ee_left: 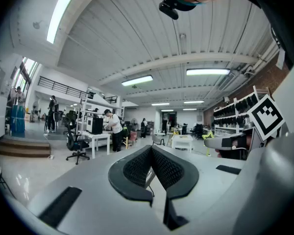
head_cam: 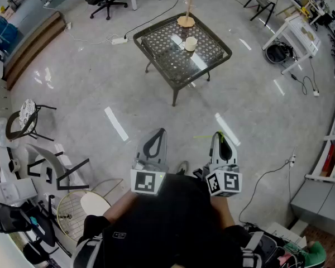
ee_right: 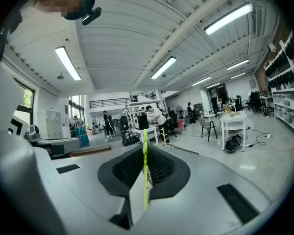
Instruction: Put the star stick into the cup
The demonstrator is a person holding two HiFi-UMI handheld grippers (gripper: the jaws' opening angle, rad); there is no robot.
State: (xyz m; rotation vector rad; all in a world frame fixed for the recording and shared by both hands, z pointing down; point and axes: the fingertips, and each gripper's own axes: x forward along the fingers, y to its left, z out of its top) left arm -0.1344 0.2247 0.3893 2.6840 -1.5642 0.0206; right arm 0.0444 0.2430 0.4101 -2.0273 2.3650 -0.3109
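Note:
My right gripper (head_cam: 219,136) (ee_right: 145,150) is shut on the star stick (ee_right: 145,173), a thin yellow-green rod that stands upright between the jaws. In the head view the stick (head_cam: 204,136) pokes left from the jaw tips. Its yellow star (ee_left: 207,134) shows in the left gripper view, beside the right gripper (ee_left: 237,142). My left gripper (head_cam: 156,135) (ee_left: 151,151) is shut with nothing in it. Both are held close to the person's body, over the floor. The pale cup (head_cam: 190,43) stands on the dark mesh table (head_cam: 166,61), far ahead of both grippers.
A wooden stand with an upright post (head_cam: 185,19) is on the table behind the cup. A power strip (head_cam: 119,39) and cables lie on the floor. Chairs (head_cam: 28,119) and a round wire table (head_cam: 84,205) crowd the left; a white table (head_cam: 297,33) stands at right.

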